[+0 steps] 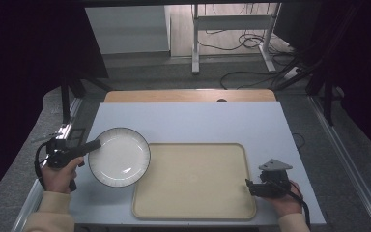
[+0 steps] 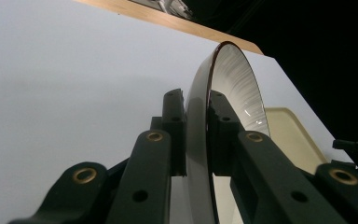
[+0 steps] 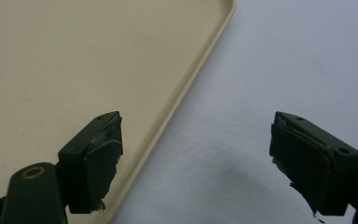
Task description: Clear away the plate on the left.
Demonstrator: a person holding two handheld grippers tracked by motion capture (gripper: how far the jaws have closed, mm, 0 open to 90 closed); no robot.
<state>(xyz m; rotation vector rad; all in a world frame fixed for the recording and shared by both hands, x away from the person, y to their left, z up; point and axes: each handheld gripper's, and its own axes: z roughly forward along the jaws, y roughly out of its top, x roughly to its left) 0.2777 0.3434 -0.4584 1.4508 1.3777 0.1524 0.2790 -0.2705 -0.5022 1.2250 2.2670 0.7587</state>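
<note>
**A:** Where's the plate (image 1: 119,157) right now?

**B:** On the left part of the tabletop (image 1: 198,121), just left of the beige tray (image 1: 193,181). In the high view its right edge overlaps the tray's left rim. It is white with a thin dark line around the edge.

**A:** And the left claw (image 1: 92,145)?

**B:** It has hold of the plate at the plate's left edge. In the left gripper view the rim runs up between the two black jaws, and the pads (image 2: 175,126) press on it from both sides, one on the underside and one on the inner face. So the left claw is clamped tight, with only the thickness of the rim between the jaws.

**A:** Is the plate flat on the tabletop?

**B:** I can't tell. From above it looks roughly level, but whether its foot touches the surface is not clear.

**A:** The right claw (image 1: 248,185)?

**B:** It sits at the near right of the tabletop, just beside the tray's right edge, held in the person's right hand (image 1: 282,198). In the right gripper view its jaws stand wide apart with nothing between them. One pad is over the tray's inside, the other over the bare tabletop, and the tray's rim runs between them below.

**A:** Anything on the tray?

**B:** Its surface is bare beige. The left hand (image 1: 60,176) holds its gripper near the left edge of the tabletop.
</note>
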